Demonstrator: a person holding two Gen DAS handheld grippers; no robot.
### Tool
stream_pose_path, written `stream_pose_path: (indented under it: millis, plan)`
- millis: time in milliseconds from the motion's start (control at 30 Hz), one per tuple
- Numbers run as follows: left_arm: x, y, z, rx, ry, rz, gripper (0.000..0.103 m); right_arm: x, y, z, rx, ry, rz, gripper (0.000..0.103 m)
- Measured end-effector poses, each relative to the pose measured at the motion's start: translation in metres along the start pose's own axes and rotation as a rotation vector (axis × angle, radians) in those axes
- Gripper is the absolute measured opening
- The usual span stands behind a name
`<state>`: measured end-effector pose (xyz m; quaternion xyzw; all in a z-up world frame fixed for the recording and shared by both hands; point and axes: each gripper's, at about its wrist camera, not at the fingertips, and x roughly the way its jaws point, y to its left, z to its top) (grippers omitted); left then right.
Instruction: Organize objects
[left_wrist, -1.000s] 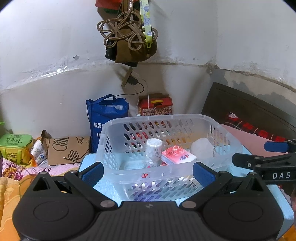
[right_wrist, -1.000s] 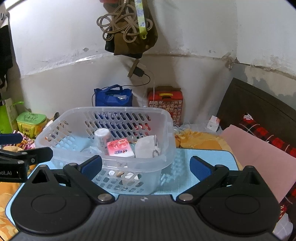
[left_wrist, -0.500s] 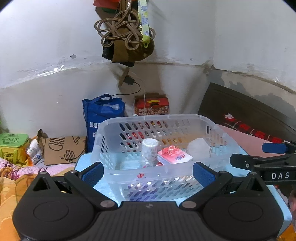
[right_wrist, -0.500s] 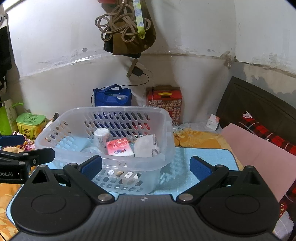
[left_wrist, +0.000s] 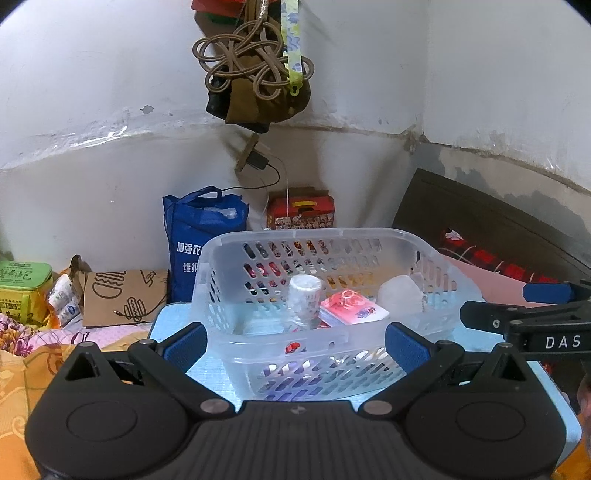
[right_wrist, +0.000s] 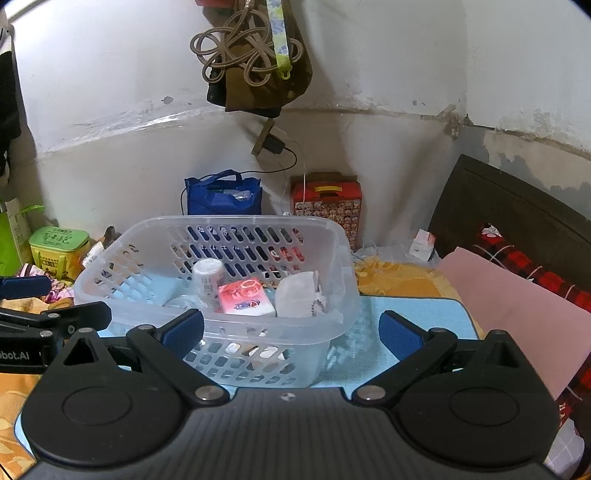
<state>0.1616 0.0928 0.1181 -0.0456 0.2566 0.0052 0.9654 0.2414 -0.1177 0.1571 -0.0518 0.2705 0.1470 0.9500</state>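
A clear perforated plastic basket (left_wrist: 332, 280) (right_wrist: 218, 266) sits on a light blue mat (left_wrist: 173, 317) (right_wrist: 413, 325), directly ahead of the left gripper (left_wrist: 295, 341), whose blue-padded fingers stand wide apart and hold nothing. The right gripper (right_wrist: 291, 330) is likewise spread open and empty; the basket lies ahead of it and to its left, its near rim just beyond that gripper's left fingertip. Inside the basket, a white cup-shaped container (left_wrist: 304, 299) (right_wrist: 208, 277) stands toward the left, a pink tissue packet (left_wrist: 352, 312) (right_wrist: 245, 299) lies at the middle, and a crumpled white item (left_wrist: 399, 299) (right_wrist: 299, 299) rests toward the right. In the left wrist view the other gripper's black finger enters from the right, beside the basket; in the right wrist view the left gripper's finger enters from the left. Beyond the basket, against the wall, stand a blue bag (left_wrist: 201, 240) (right_wrist: 223, 194) and a red patterned box (left_wrist: 301, 214) (right_wrist: 327, 206). A green tin (left_wrist: 22, 288) (right_wrist: 59, 245) lies far left, and a coil of tan cord (left_wrist: 251, 66) (right_wrist: 240, 55) hangs on the wall above.
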Motion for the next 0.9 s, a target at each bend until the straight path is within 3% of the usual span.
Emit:
stream_pose_path:
  millis: [900]
  plan:
    - [0.006, -0.025, 0.000, 0.045, -0.043, 0.015, 0.103, -0.001, -0.013, -0.002, 0.016, -0.011, 0.017, 0.103]
